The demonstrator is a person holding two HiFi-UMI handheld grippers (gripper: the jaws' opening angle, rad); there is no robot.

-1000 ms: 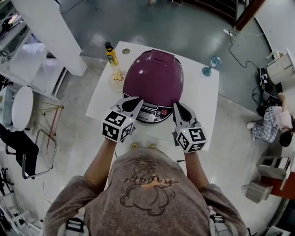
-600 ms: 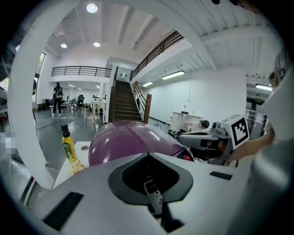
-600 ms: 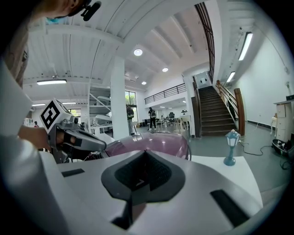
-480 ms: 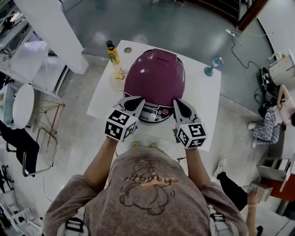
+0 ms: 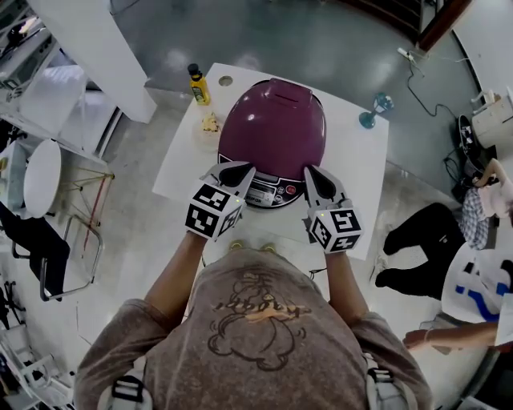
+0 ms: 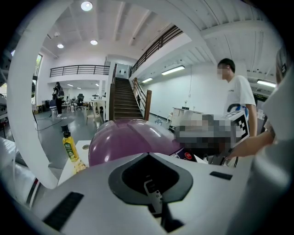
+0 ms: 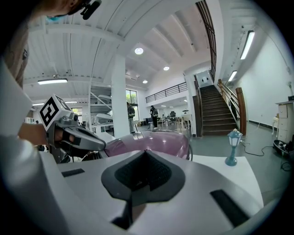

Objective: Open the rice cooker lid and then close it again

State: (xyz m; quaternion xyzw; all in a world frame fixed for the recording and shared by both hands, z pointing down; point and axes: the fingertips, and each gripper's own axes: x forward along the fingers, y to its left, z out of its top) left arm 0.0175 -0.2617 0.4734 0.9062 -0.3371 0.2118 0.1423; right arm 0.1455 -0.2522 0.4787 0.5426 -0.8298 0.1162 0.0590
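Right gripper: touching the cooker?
Cannot tell. In the head view the tip of the shut right gripper overlaps the edge of the cooker; the right gripper view shows neither gap nor contact.

Pale grey polished floor surrounds the white counter. Beyond the counter, a staircase climbs to a railed balcony. A white pillar stands nearby, under round ceiling lights.
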